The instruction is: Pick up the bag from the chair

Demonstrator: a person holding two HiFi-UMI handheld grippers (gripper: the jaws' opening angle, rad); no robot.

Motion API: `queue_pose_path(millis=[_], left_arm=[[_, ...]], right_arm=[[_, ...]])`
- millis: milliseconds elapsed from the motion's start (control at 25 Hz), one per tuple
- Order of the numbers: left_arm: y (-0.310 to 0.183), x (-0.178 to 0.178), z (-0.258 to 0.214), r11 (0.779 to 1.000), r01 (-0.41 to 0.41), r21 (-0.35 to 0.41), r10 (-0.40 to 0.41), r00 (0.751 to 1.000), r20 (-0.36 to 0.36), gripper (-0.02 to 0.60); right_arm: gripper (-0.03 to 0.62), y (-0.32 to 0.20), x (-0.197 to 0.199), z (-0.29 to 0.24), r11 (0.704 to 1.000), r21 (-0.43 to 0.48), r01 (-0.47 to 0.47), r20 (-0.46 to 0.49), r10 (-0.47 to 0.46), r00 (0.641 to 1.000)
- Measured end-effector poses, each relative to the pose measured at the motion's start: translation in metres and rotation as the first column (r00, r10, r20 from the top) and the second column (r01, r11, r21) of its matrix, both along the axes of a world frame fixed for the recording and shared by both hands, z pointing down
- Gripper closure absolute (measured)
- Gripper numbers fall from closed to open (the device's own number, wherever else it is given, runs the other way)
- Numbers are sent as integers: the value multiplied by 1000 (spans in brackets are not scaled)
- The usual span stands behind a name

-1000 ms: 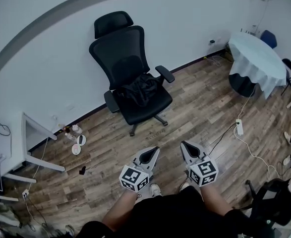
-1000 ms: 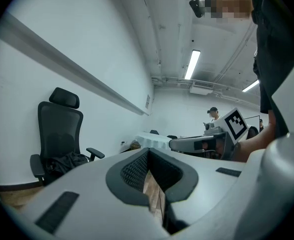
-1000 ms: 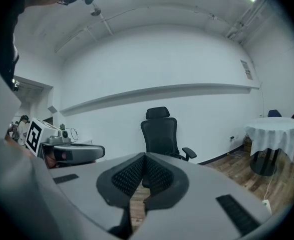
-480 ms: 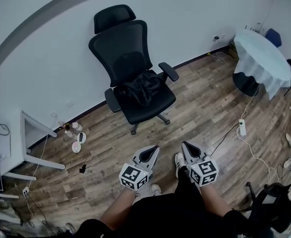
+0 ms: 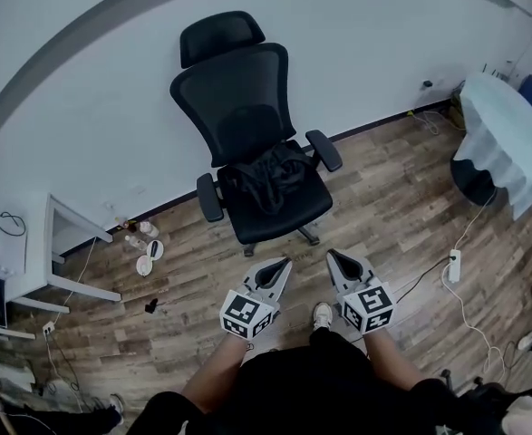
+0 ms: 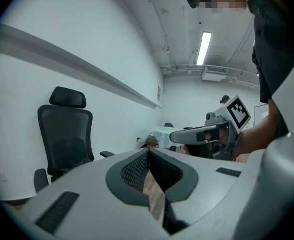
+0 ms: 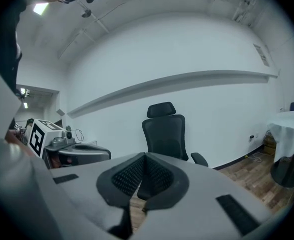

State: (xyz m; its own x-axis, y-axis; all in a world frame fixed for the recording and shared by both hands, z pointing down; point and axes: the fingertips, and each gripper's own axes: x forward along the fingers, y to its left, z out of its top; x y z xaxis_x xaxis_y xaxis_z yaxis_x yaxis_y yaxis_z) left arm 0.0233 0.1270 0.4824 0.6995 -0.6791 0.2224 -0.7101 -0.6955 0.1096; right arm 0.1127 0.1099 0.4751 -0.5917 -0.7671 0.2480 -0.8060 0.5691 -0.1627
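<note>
A black bag [image 5: 267, 172] lies crumpled on the seat of a black office chair [image 5: 247, 107] by the white wall. My left gripper [image 5: 283, 264] and right gripper [image 5: 333, 256] are held side by side low in front of the person, a short way from the chair's base, both pointing at it. Each is shut, jaws meeting at the tips with nothing between. In the left gripper view the chair [image 6: 64, 134] stands at the left, past the shut jaws. The right gripper view has the chair [image 7: 167, 134] straight ahead; the bag is hidden there.
A round table under a white cloth [image 5: 510, 139] stands at the far right. A white desk [image 5: 43, 252] is at the left, with bottles [image 5: 143, 241] on the floor beside it. A power strip [image 5: 455, 265] and cables lie on the wood floor at the right.
The person has stepped towards the chair, which now sits closer and more central in the head view. Both grippers stay shut and side by side.
</note>
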Motion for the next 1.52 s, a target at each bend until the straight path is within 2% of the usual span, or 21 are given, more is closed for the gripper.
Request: queue_pose_path(millis=[280,440,760,920,1160,1520], left_arm=[[-52,19,-4,996,82,29,-84,994,76,560],[-74,20,-12,993,117,36,-119,991,64,560],[-116,9,-10,982,184,35,-185,982,24,560],[-142,-2,-2,981,192,24,-192,981,13,560],[-194,-29,6,979,204,8,-204,979,3,560],[-253,-80,26,983,177,-53,-177,984,11,560]], right_arm=[[574,-54,17,-10,996,18,89,-3,-89,996],[574,-77,19,-7,993,25,112,-2,-112,994],[574,-116,19,-5,993,60,101,21,-102,995],[574,-145,4,1,991,49,124,6,-124,992],[574,-201,-18,-5,990,90,109,9,-110,994],[574,-275,-68,32,994,17,105,-30,-105,994]])
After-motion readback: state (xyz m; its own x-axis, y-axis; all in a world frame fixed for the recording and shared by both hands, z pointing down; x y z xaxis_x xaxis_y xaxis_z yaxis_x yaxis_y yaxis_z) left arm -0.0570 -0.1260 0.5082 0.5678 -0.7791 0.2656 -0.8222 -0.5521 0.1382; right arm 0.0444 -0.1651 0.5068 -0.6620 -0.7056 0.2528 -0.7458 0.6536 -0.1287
